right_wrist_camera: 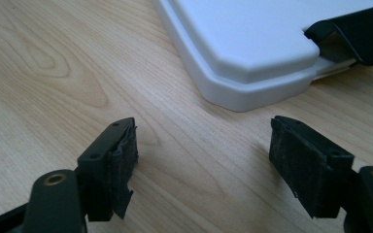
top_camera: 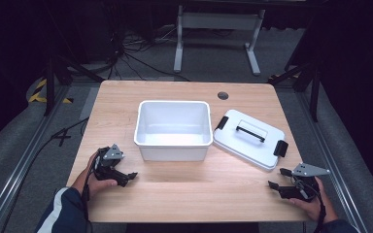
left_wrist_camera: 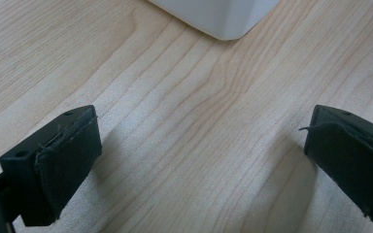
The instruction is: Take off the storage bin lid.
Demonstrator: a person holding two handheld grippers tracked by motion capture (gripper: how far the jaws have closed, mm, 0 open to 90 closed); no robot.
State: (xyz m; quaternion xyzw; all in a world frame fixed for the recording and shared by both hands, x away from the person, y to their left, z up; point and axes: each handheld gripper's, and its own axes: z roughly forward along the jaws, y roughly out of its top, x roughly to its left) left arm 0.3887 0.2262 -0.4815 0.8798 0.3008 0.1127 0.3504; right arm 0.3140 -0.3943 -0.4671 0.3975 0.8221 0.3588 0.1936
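Note:
An empty white plastic bin [top_camera: 173,129] stands in the middle of the wooden table [top_camera: 184,194]. Its white lid [top_camera: 249,138], with a black handle and black side clips, lies flat just right of it. My left gripper [top_camera: 126,178] rests open near the table's front left, short of the bin's near left corner [left_wrist_camera: 223,19]. My right gripper [top_camera: 278,178] rests open at the front right, a little short of the lid's near corner [right_wrist_camera: 252,73]. Nothing lies between either pair of jaws.
A round cable hole [top_camera: 223,95] sits near the table's far edge. Behind the table stand a white desk frame [top_camera: 218,29] and loose cables [top_camera: 126,53] on the grey floor. Bare wood runs along the front between my two hands.

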